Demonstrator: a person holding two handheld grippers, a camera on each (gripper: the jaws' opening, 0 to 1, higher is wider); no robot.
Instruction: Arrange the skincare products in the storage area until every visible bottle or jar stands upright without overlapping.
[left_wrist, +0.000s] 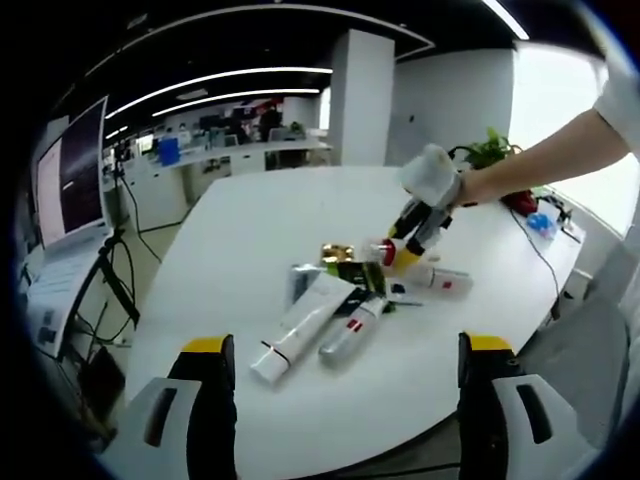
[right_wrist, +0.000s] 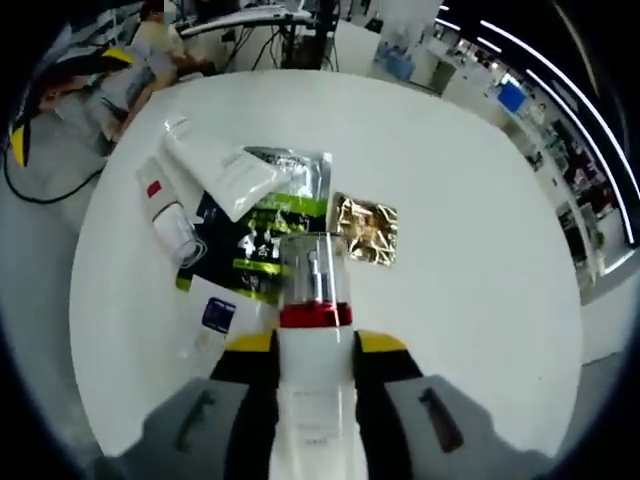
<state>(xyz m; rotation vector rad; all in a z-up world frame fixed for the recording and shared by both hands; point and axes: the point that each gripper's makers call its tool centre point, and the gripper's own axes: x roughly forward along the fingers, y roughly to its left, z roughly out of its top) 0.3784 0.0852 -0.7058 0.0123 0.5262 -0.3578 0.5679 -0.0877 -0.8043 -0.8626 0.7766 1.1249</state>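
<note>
Gripping a white bottle (right_wrist: 312, 330) lengthwise along its jaws, the right gripper (right_wrist: 315, 365) is held above the product pile (left_wrist: 345, 300); the left gripper (left_wrist: 345, 375) (jaws apart, empty) is positioned nearer the tubes.

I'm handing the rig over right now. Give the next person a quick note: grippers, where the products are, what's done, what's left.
Left gripper: open, holding nothing, short of the pile.
Right gripper: shut on a white bottle with a red band, over the pile.
Products: white tube, silver tube, green-black packet and gold sachet lie flat and overlapping mid white table.
Done: one bottle picked.
Left: stand it up, then separate the rest.
</note>
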